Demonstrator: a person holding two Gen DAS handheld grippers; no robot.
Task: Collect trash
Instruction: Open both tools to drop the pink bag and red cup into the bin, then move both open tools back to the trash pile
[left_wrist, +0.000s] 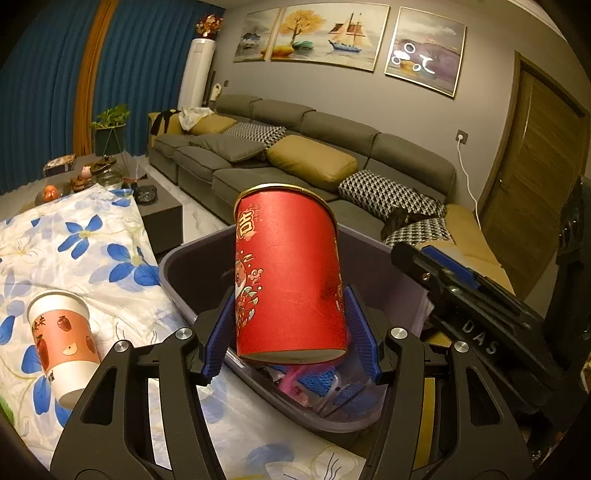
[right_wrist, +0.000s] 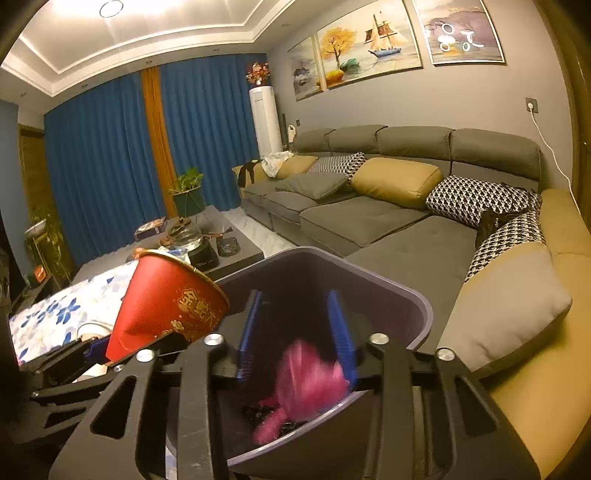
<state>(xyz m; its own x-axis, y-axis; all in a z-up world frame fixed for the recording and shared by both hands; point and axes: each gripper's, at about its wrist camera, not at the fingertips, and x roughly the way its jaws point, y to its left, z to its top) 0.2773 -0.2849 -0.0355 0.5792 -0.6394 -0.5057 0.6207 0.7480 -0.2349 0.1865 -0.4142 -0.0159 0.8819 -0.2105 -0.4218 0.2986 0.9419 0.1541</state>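
Two grippers (left_wrist: 291, 332) (right_wrist: 297, 332) were in view, one in each hand. There were two cups: a red one (left_wrist: 288, 273) and a white one with an orange band (left_wrist: 62, 343). One purple bin (left_wrist: 184, 273) stood by one flowered cloth (left_wrist: 92, 243). One pink item (right_wrist: 306, 384), blurred, was over the bin. Three paintings (left_wrist: 328, 35) hung above one sofa (left_wrist: 332, 147). The sofa bore two plain mustard cushions (left_wrist: 310, 162) and one grey cushion (left_wrist: 229, 146); the patterned cushions could not be counted surely.
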